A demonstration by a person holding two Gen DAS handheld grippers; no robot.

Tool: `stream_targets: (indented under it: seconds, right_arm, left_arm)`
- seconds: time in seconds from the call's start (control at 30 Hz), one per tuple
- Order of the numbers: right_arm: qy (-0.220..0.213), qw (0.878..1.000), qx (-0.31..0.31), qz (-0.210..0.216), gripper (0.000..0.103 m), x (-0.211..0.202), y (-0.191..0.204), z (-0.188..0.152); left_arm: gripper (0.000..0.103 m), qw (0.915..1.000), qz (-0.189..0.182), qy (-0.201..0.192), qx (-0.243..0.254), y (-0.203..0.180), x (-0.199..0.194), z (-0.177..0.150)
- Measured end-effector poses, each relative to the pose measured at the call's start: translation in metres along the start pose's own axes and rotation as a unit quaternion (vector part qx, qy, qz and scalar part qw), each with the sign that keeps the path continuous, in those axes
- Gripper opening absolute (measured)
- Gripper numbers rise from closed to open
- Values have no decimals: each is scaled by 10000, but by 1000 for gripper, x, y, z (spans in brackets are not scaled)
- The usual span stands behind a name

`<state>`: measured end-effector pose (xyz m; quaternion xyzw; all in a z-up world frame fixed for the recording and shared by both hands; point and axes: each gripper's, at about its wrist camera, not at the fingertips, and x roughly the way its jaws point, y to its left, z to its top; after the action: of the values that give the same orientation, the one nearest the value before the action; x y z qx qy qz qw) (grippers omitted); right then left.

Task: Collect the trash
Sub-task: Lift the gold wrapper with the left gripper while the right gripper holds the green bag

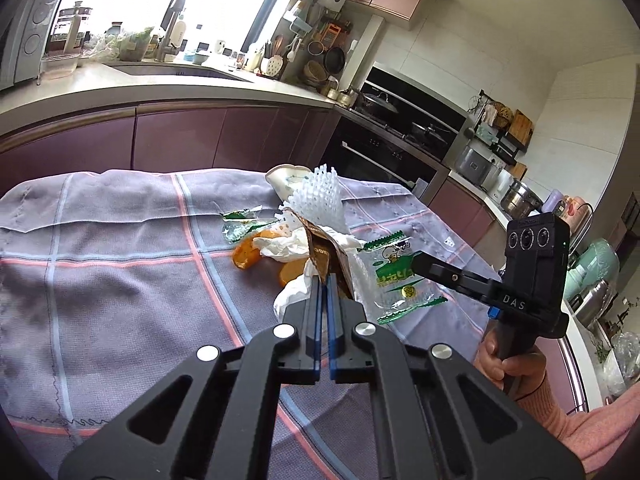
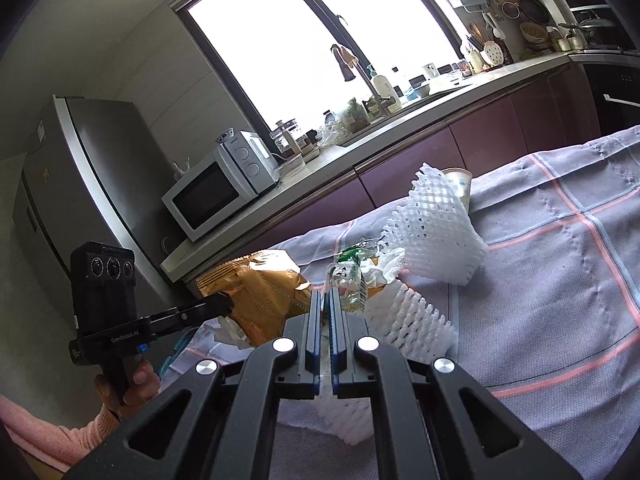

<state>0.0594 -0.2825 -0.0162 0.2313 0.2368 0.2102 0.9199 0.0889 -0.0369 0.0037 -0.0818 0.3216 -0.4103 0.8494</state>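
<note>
left tongs [image 1: 324,280] pinching brown bag [image 1: 326,252] edge; right tongs [image 2: 325,294] pinching clear green wrapper [image 2: 348,280]. step: bagging trash. next: feed wrapper into bag mouth.

Your way across the checked cloth [image 1: 120,264] on the left side is wide and bare. Straight ahead the trash pile [image 1: 304,240] blocks you (white foam net [image 1: 320,196] on top), and the other gripper [image 1: 416,266] crowds your right.
</note>
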Motion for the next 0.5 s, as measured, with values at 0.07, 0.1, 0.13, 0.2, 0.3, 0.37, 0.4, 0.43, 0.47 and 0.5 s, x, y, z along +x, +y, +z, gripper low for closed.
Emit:
stream_targets:
  seconds: [0.07,0.1,0.13,0.2,0.3,0.37,0.4,0.43,0.47,0.5]
  right_arm:
    - [4,10000,-42,42,3,1,5,1]
    - [14,10000,-63,73,3,2,7,1]
    - [25,9999,-94,88,3,3,10,1]
    - [54,9998,-115,130,3,6,14,1]
    - [120,9997,-113,183,3,12,18,-1]
    - [180,9995,-137,211,3,16,22,-3]
    - [211,9994,-144,235,3,19,23,-3]
    - [244,9993,-152,259,3,21,25,-5]
    - [272,9991,-168,267,3,23,27,-6]
    - [292,9990,-174,273,3,25,28,-6]
  left_arm:
    - [2,9999,-70,-73,-52,5,-10,-1]
    - [2,10000,38,-73,-52,8,-12,-2]
    - [2,9999,127,-54,-50,11,-14,-3]
    - [2,9998,172,-34,-119,18,-20,-8]
    - [2,9994,278,55,-202,29,-24,-17]
    - [3,9990,367,152,-211,33,-26,-23]
    - [3,9986,432,219,-190,35,-27,-27]
    - [10,9978,588,257,-158,36,-27,-30]
    - [16,9971,696,287,-109,36,-29,-33]
    - [17,9967,746,315,-75,37,-29,-35]
